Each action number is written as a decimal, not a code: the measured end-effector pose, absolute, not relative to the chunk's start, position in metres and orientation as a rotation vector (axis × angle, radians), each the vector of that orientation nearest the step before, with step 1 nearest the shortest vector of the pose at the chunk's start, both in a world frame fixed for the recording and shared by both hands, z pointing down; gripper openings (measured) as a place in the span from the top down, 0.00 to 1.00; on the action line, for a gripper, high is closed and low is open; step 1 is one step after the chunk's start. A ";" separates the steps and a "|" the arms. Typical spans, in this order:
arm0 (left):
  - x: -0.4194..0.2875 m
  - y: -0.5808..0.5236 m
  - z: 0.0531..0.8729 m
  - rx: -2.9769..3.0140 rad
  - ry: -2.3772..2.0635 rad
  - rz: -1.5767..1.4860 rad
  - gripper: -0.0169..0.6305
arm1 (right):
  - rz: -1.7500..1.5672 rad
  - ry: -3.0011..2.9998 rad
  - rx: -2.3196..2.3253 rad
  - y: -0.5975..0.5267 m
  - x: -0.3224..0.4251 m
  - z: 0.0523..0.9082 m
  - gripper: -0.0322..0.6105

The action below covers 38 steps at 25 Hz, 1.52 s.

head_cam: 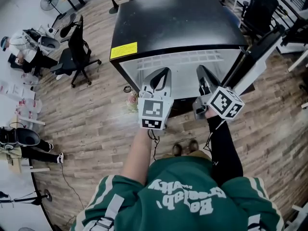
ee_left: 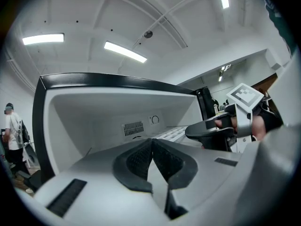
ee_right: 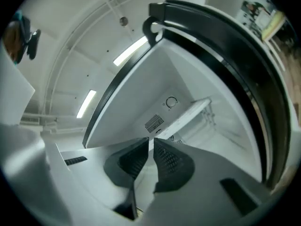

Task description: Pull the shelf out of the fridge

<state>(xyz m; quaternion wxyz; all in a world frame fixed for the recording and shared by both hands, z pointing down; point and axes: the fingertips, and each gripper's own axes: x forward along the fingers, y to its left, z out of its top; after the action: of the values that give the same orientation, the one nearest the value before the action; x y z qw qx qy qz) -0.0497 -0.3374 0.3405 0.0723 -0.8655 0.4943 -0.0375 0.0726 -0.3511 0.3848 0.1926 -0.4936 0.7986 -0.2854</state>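
I am holding my left gripper at the mouth of the fridge, its jaws pressed together on nothing. The shelf is lying ahead inside, running side to side. It looks nearer my right gripper, which is likewise sitting closed and empty.

Finishes on my feed: mostly smooth plastic, with one glossy black top.
The fridge has a glossy black top, and its inner walls look like smooth white plastic. The shelf reads to me as matt white. The shells of the left gripper and right gripper look like matt grey plastic. Their pads are dark and rubbery with a fine dimpled grain. I see a wood-look plank floor with a dull sheen, and a sweatshirt of soft green cloth.
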 end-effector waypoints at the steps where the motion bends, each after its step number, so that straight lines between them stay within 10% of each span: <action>1: -0.050 -0.337 0.341 -2.604 1.479 -0.112 0.95 | -0.844 2.185 -1.359 -0.352 0.074 0.384 0.87; 38: -0.070 -0.337 0.352 -2.685 1.469 -0.046 0.95 | -1.066 1.602 -1.050 -0.399 0.084 0.396 0.83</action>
<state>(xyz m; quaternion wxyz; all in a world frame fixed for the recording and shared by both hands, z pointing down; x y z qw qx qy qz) -0.0697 -0.3368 0.3519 0.0403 -0.8764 0.4797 -0.0150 0.0839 -0.3989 0.3963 0.4571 -0.4258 0.6501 -0.4325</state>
